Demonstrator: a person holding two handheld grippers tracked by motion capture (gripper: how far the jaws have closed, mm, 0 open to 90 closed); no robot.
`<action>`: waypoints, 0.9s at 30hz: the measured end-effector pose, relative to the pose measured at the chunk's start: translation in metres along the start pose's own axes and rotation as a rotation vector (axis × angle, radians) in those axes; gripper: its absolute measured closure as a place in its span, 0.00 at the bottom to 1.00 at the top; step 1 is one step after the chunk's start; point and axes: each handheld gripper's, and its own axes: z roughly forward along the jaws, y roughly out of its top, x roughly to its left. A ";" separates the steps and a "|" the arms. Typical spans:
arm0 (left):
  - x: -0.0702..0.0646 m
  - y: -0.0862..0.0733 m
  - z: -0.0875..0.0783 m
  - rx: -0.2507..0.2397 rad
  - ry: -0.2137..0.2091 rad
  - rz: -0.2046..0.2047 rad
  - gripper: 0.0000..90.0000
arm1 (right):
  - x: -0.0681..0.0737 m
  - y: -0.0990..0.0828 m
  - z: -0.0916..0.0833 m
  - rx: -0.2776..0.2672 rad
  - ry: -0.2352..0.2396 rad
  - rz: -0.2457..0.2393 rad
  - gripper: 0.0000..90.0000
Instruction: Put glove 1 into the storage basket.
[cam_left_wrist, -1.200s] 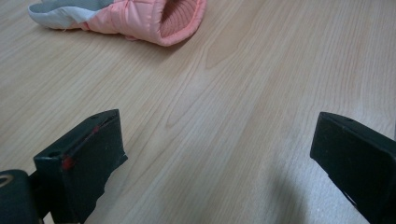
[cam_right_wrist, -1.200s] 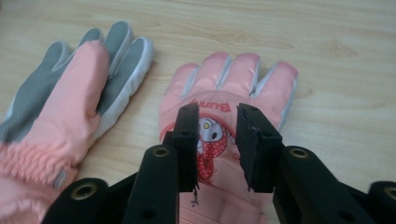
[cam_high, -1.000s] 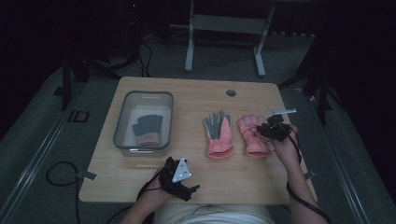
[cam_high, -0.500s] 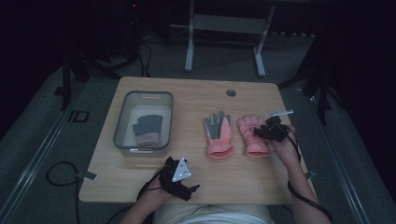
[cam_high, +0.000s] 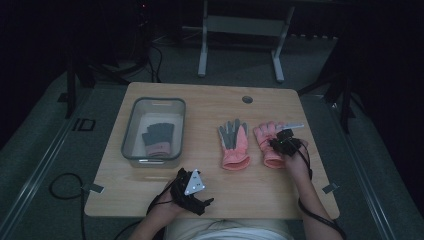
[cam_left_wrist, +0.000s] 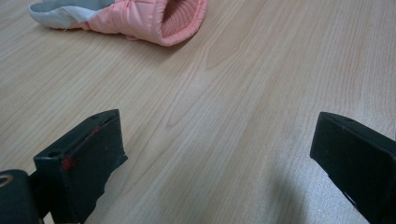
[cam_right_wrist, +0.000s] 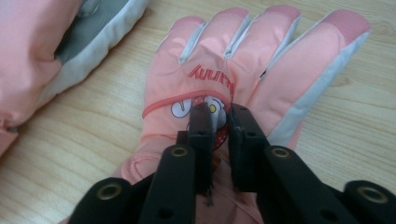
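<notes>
On the right side of the table (cam_high: 210, 107), my right gripper (cam_high: 281, 141) sits on top of the pink glove (cam_right_wrist: 243, 70) that lies back-up with its fingers pointing to the far edge. Its jaws have just been closing, and in the right gripper view they stand nearly together, pinching a fold of the fabric over the printed picture on the back of the glove. Just left of it lies a 2nd pink glove (cam_high: 234, 144), palm-up with its grey side showing, the 2 close together but not overlapping as far as I can tell. At the near edge, left of centre, my left gripper (cam_high: 192, 190) rests low over the bare wood, its jaws spread wide with nothing between them; in the left gripper view the cuff of that 2nd glove lies well beyond them. On the left side of the table stands a clear bin (cam_high: 135, 130) with a dark grey glove (cam_high: 158, 139) lying flat inside it.
</notes>
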 end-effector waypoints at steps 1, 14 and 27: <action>0.000 0.000 0.000 0.000 0.000 -0.002 0.03 | 0.000 0.000 -0.001 -0.006 -0.003 0.010 0.91; 0.001 0.000 -0.001 -0.007 0.003 0.001 0.03 | 0.030 0.042 -0.061 -0.133 -0.050 0.111 0.96; 0.003 -0.001 -0.003 -0.012 0.001 -0.006 0.03 | 0.097 0.084 -0.085 -0.204 0.021 0.107 0.96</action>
